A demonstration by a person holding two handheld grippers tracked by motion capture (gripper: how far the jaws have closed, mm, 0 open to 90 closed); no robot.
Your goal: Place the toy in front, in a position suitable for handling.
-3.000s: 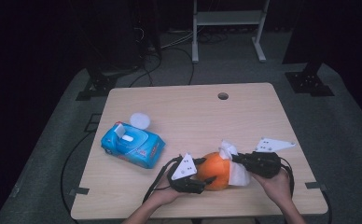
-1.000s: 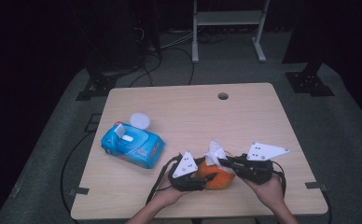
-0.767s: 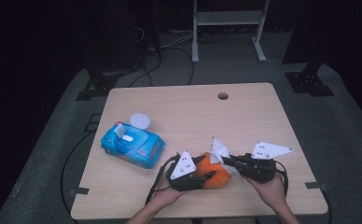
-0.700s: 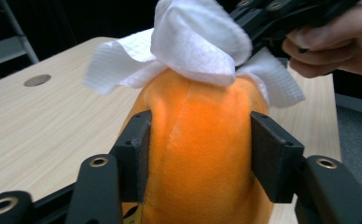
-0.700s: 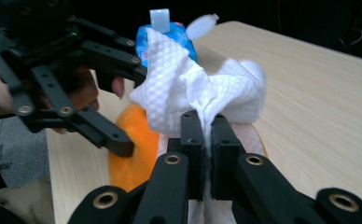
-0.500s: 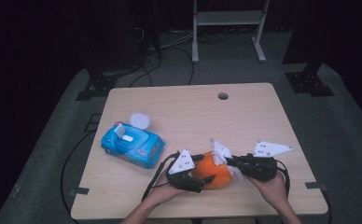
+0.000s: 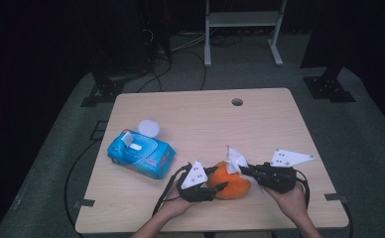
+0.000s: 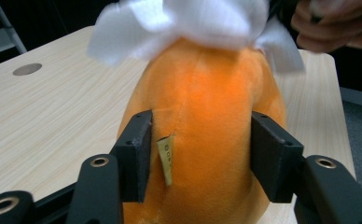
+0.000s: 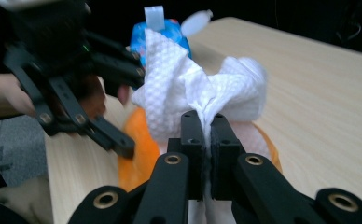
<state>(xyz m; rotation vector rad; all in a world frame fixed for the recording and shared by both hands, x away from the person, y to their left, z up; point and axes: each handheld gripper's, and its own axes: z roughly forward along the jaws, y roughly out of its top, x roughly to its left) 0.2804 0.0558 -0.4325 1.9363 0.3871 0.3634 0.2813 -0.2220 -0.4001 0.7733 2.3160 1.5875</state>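
The fingers of the left gripper are clamped on the two sides of the orange plush toy, which is held upright on the desk near its front edge. The fingers of the right gripper are pressed together on a white wipe, which is laid against the top of the toy. In the high view the toy is seen between the two grippers, the right gripper just beside it. Both hands are brought in low from the front edge, the left hand and the right hand angled inward toward each other. A blue wipes pack is set well apart to the left, its lid flap raised. Bare desk lies open behind the toy, as far as the round hole near the far edge.
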